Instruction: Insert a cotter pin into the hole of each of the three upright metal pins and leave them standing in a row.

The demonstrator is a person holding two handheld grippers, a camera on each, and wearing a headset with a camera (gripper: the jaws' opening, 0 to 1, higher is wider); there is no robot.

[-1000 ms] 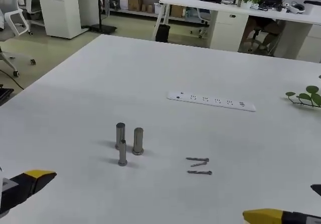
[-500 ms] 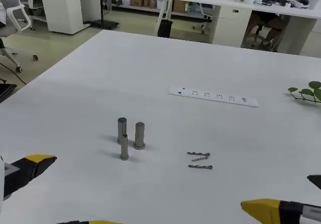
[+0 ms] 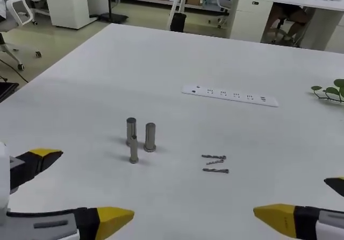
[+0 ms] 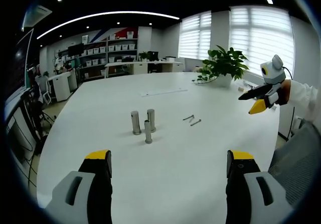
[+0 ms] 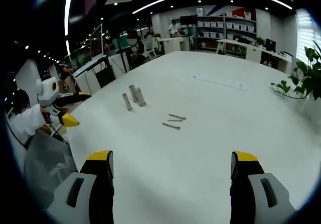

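Your left gripper (image 3: 85, 185) (image 4: 169, 156) has its two jaws wide apart and holds nothing. Your right gripper (image 3: 297, 198) (image 5: 172, 156) is the same, with its jaws wide apart and nothing between them. Each jaw is dark with a yellow tip. Both grippers hang low over the near side of the table (image 3: 161, 62), one on each side, well away from the parts.

Out past the left gripper stand three metal pins (image 3: 150, 136). They are shiny gray round posts, all upright and bunched close, two side by side and one thinner one just in front.

To their right, a little apart, lie three cotter pins (image 3: 214, 162). They are thin gray bits of wire, flat on the table, one behind the other.

The table is white, smooth and flat. Farther back lies one long white power strip (image 3: 230, 95). Green leaves of a plant (image 3: 329, 91) show at the far right.
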